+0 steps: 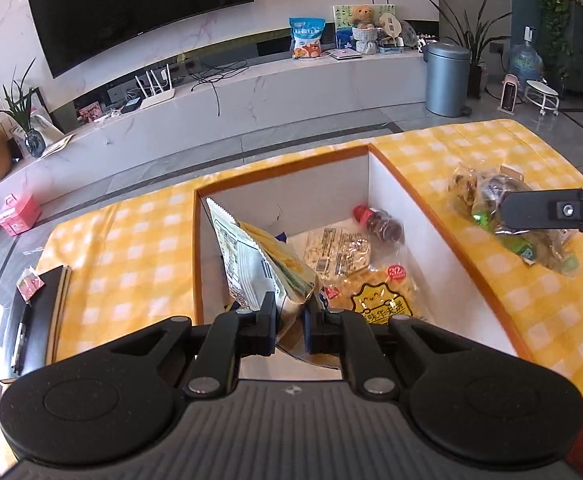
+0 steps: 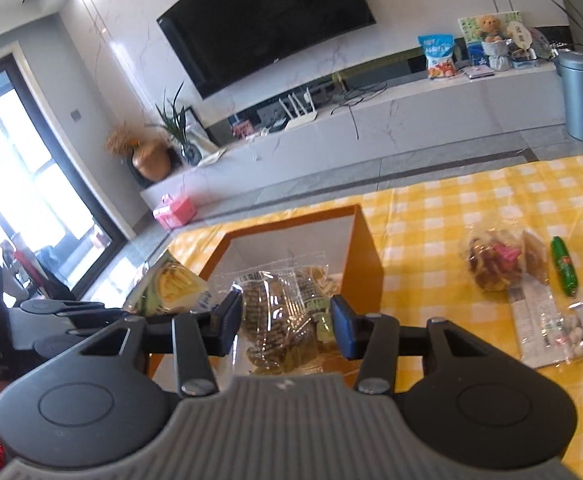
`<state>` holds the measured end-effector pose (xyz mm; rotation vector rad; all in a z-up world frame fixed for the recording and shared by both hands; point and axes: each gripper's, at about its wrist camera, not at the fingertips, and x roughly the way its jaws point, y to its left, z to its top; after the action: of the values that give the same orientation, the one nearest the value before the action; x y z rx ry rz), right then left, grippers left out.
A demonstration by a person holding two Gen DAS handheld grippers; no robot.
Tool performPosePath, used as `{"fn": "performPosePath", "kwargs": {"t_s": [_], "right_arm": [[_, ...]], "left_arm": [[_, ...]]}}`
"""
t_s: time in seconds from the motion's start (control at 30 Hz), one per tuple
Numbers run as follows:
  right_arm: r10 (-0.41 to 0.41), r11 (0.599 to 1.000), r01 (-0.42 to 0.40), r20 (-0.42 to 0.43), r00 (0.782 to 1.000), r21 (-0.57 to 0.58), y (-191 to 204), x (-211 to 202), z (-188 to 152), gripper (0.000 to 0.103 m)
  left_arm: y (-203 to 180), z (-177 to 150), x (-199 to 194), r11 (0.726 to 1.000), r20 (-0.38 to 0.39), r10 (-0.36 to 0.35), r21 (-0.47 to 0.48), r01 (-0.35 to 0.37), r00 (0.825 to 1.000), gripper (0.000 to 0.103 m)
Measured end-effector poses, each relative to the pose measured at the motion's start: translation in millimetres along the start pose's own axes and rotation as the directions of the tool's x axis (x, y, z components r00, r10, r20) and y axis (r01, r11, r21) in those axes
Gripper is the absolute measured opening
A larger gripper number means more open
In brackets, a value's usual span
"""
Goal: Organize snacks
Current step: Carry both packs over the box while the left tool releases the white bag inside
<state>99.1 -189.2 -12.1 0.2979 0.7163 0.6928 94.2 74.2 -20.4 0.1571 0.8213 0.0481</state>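
Left gripper (image 1: 290,312) jaws clamp a chips bag (image 1: 259,264) upright inside the orange box (image 1: 411,216) on the counter (image 1: 131,248). Right gripper (image 2: 287,320) jaws grip a clear snack bag (image 2: 279,316) just above the box; more snacks (image 2: 499,264) lie on the yellow check cloth.

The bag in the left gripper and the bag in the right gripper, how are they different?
The chip bag in the left gripper is opaque, printed white and yellow; the clear bag in the right gripper shows brown snacks inside. The chip bag looks flat, the clear bag plump. Both are pinched by grippers near the orange box.
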Motion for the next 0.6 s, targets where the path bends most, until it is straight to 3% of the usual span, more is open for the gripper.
{"fn": "performPosePath", "kwargs": {"t_s": [0.13,0.37,0.6], "right_arm": [[-0.028,0.999,0.026,-0.046,0.999,-0.031,10.3,17.1,-5.5,0.047],[-0.052,0.996,0.044,-0.097,0.994,-0.083,26.7,45.7,-9.5,0.047],[-0.095,0.987,0.074,-0.145,0.985,-0.146,42.2,75.9,-8.7,0.047]], "left_arm": [[4.4,-7.8,12.7,0.999,-0.021,0.023,0.031,-0.023,1.000,0.014],[15.7,-15.2,37.5,0.995,-0.025,-0.095,-0.022,0.094,0.995,0.014],[30.3,-21.5,57.9,0.988,-0.049,-0.136,-0.080,0.132,0.989,0.015]]}}
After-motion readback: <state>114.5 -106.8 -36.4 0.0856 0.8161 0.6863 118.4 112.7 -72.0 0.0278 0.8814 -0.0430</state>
